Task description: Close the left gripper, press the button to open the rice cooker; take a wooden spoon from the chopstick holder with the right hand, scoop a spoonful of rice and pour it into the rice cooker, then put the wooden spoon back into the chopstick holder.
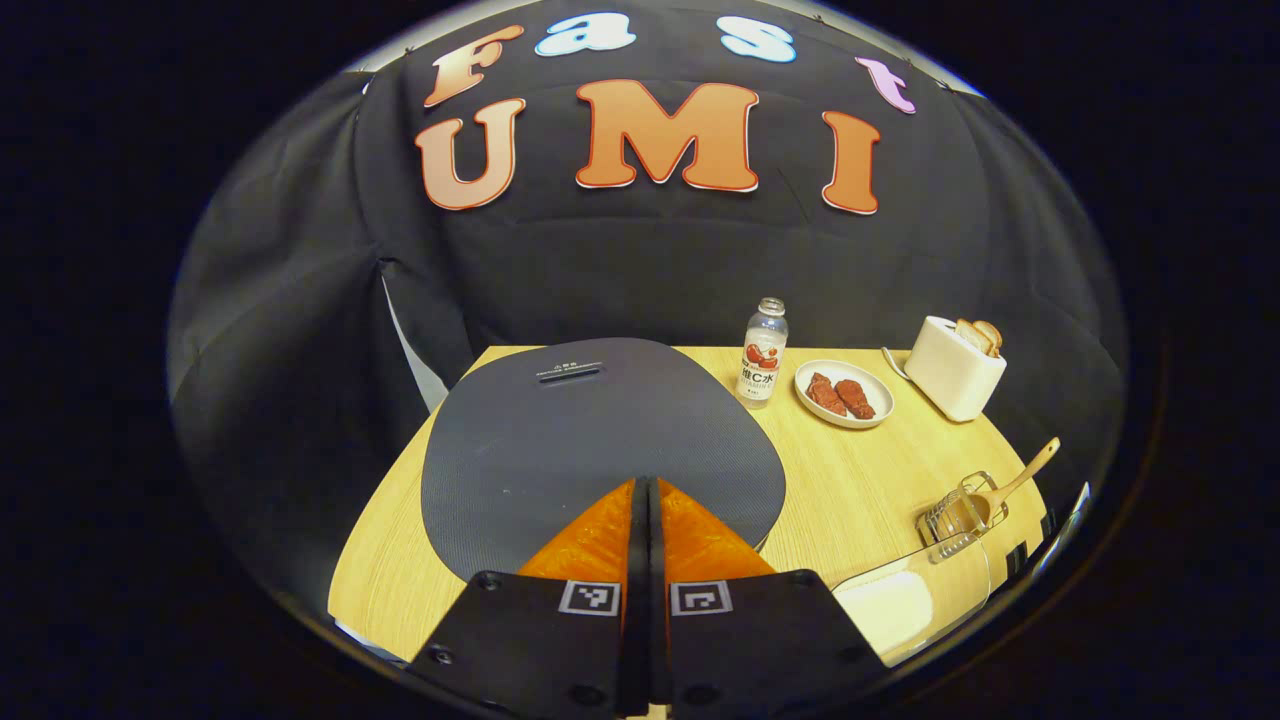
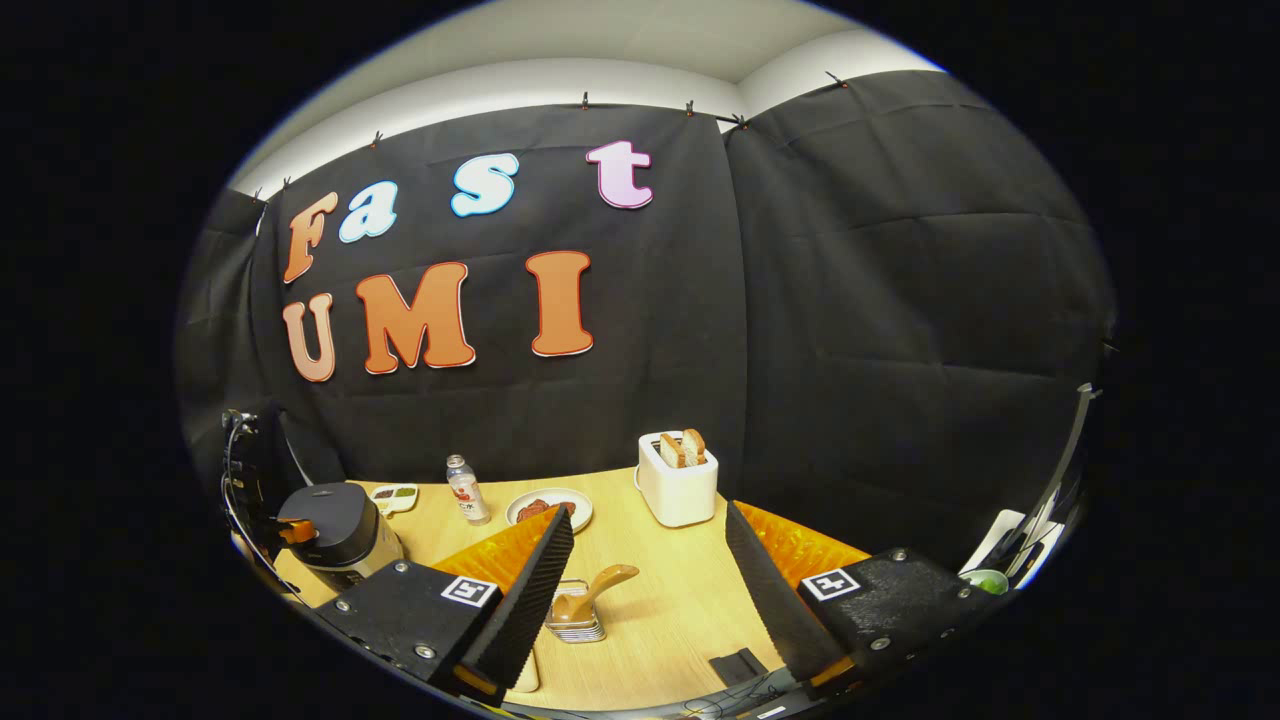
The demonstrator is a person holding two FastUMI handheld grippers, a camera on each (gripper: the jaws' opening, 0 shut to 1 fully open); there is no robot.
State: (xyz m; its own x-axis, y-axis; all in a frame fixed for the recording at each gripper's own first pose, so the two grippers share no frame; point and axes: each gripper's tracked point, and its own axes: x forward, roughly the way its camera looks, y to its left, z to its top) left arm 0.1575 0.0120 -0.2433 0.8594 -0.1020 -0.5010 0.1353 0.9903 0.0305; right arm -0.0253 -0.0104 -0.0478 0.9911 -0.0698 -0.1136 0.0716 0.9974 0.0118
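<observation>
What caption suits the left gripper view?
Shut left tongs poised over the closed rice cooker.

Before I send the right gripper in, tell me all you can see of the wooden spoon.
The wooden spoon looks like light, smooth wood, with a short curved handle. It stands bowl-down in the chopstick holder, a small wire rack on the wooden table, its handle leaning out over the rim and up toward the toaster side. The left gripper view shows the same spoon tilted. Only the holder touches it. The right gripper is open, its fingers apart on either side of the spoon, not touching it.
</observation>
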